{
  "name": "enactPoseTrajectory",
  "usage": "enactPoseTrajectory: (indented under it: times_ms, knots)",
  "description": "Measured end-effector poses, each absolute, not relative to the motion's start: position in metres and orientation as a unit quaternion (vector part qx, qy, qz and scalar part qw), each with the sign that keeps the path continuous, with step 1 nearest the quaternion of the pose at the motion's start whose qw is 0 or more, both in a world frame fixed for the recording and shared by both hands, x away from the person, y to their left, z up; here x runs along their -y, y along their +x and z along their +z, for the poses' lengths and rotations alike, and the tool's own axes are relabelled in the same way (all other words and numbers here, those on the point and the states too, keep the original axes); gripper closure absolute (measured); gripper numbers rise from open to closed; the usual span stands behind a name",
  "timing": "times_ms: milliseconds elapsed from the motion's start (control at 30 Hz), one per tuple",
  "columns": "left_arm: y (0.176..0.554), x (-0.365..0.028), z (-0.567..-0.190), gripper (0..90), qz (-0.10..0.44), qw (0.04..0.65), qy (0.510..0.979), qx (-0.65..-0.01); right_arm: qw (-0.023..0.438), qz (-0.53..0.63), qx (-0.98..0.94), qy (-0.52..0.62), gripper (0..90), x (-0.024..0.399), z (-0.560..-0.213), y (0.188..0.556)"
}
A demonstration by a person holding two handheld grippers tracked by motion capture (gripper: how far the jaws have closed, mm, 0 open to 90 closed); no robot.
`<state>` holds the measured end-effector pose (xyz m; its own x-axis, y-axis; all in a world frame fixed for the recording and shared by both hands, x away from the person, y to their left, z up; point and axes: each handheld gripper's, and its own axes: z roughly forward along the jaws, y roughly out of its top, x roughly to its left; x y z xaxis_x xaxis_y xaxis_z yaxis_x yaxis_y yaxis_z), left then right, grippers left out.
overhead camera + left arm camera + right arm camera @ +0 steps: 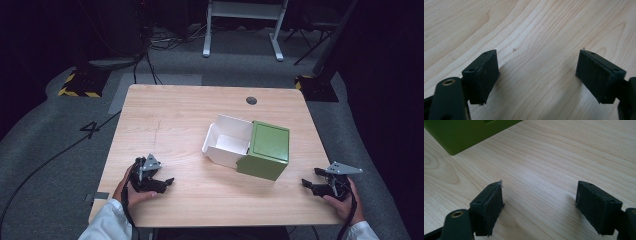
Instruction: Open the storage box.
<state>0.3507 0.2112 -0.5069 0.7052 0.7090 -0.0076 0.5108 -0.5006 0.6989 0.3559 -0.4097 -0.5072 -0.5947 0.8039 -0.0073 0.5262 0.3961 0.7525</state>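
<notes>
Looking at my feeds one at a time, so here's what I've got:

High view, table: light wood table (175, 120) with a small round dark hole (251, 100) near the far edge.
High view, box: green box (265, 150) sits right of centre, with a white tray (227, 142) sticking out of its left side, open top, looks empty to me.
High view, left gripper: my left gripper (159, 181) rests at the near left of the table, held in a hand (131, 191), well apart from the box.
High view, right gripper: right gripper (312, 180) is at the near right edge in the other hand (345, 202), near the box's front corner but not touching.
Left gripper view: jaws spread wide, nothing between them, just bare wood grain (536, 50) underneath.
Right gripper view: same deal, jaws wide apart and holding nothing; a corner of the green box (469, 132) shows at the top left, apart from the jaw tips.
Floor: grey carpet (50, 150) with cables and yellow-black striped feet (80, 85) beyond the table.
</notes>
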Motion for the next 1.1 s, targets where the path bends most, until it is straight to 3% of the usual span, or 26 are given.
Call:
enactPoseTrajectory:
  times_ms: [1100]
  knots:
    - [0.3462, -0.2189, -0.5068, 15.8, 0.145, 0.345, 0.854, -0.362, 0.192, 0.366, -0.814, 0.408, 21.3, 0.4091, -0.5073, 0.3554]
